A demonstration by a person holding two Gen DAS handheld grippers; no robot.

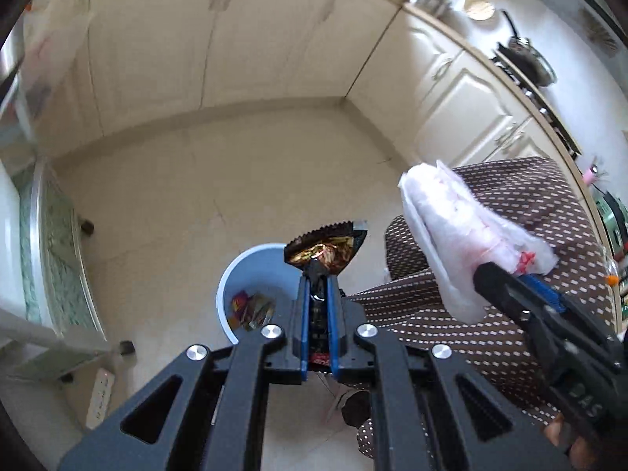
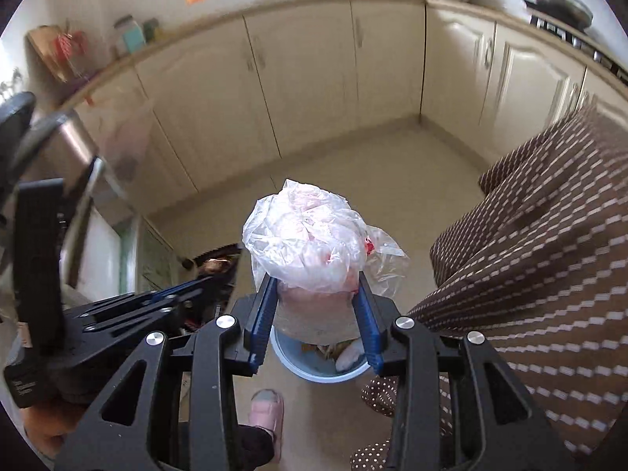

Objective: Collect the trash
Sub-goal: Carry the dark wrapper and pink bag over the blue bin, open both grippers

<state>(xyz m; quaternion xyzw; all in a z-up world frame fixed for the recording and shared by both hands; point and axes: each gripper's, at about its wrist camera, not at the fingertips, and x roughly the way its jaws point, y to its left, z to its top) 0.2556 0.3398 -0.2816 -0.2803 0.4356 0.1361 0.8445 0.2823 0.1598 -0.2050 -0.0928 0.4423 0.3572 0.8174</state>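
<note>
Left wrist view, left to right. At 9 o'clock, glass-fronted white furniture (image 1: 59,243) on dark feet; at 7 o'clock, white power strip (image 1: 100,396) flat on the floor. Just left of centre, pale blue bin (image 1: 251,267) on the tiled floor, coloured wrappers (image 1: 251,308) lying inside. At centre, left gripper (image 1: 318,271), blue-padded fingers pressed nearly together and pinching a dark foil snack wrapper (image 1: 325,247); wrapper held above the bin's 2 o'clock rim, serrated edge uppermost. At 3 o'clock, right gripper (image 1: 506,274) entering from the lower right, clamped on a crumpled clear plastic bag (image 1: 451,231) with pink and red marks; bag in the air, well right of the bin, in front of brown dotted clothing (image 1: 490,337). At 1 o'clock, pan (image 1: 530,59) on the counter.

Right wrist view, left to right. At 9 o'clock, left gripper (image 2: 204,278) seen side-on, foil snack wrapper (image 2: 219,263) at its tip. At centre, right gripper (image 2: 318,286), fingers spread moderately yet squeezing the plastic bag (image 2: 302,243) between the blue pads (image 2: 263,314); bag bulging above them, directly over the bin (image 2: 314,373) at 6 o'clock. Below, pink slipper (image 2: 267,412) on the floor. At 3 o'clock, brown patterned clothing (image 2: 530,274). At 12 o'clock, cream cabinets (image 2: 306,70).
</note>
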